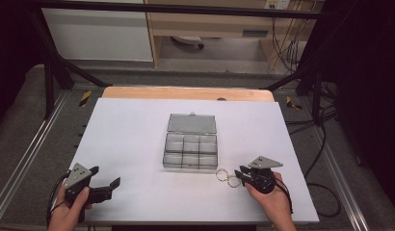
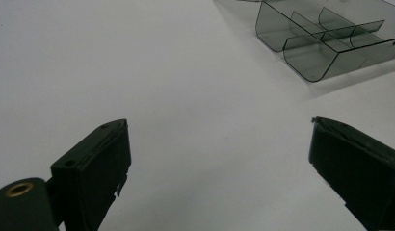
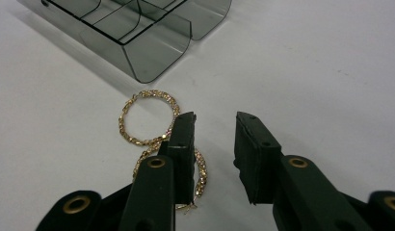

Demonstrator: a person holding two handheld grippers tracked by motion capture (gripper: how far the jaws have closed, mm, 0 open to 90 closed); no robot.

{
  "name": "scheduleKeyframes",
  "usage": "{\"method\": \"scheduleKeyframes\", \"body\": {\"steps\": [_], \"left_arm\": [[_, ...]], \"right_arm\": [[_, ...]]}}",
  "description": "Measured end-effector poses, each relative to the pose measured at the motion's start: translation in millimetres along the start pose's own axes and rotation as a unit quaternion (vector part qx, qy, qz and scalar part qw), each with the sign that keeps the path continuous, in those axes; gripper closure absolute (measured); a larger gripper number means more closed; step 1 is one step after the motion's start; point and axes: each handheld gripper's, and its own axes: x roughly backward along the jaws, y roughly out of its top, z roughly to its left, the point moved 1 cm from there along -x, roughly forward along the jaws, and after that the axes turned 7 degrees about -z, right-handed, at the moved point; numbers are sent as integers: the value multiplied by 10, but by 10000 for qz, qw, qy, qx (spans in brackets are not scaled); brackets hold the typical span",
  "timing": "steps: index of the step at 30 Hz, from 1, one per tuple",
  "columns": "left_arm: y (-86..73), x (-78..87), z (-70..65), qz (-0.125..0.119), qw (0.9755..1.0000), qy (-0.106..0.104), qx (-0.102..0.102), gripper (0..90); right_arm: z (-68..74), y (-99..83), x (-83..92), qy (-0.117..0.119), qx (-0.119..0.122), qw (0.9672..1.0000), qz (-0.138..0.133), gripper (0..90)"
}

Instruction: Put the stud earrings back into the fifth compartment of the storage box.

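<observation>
A smoky clear compartment box lies in the middle of the white table with its lid folded back. Two gold hoop earrings lie overlapping by the box's near right corner. My right gripper is at the hoops, open. In the right gripper view its left jaw rests over the nearer hoop, and the farther hoop lies just ahead. Nothing sits between the jaws of the right gripper. My left gripper rests at the near left, wide open and holding nothing. The box is ahead and to its right.
The white sheet covers the table, with a wooden edge at the back. Metal frame rails and cables run beside the table. The box's compartments look bare.
</observation>
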Motion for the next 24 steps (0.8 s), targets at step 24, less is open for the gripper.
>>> {"method": "scheduleKeyframes", "body": {"steps": [24], "left_arm": [[-7,-9,-14,62,10000,-26,-53,76]], "right_arm": [[37,-78,-85,109,187,9989,425,861]]}}
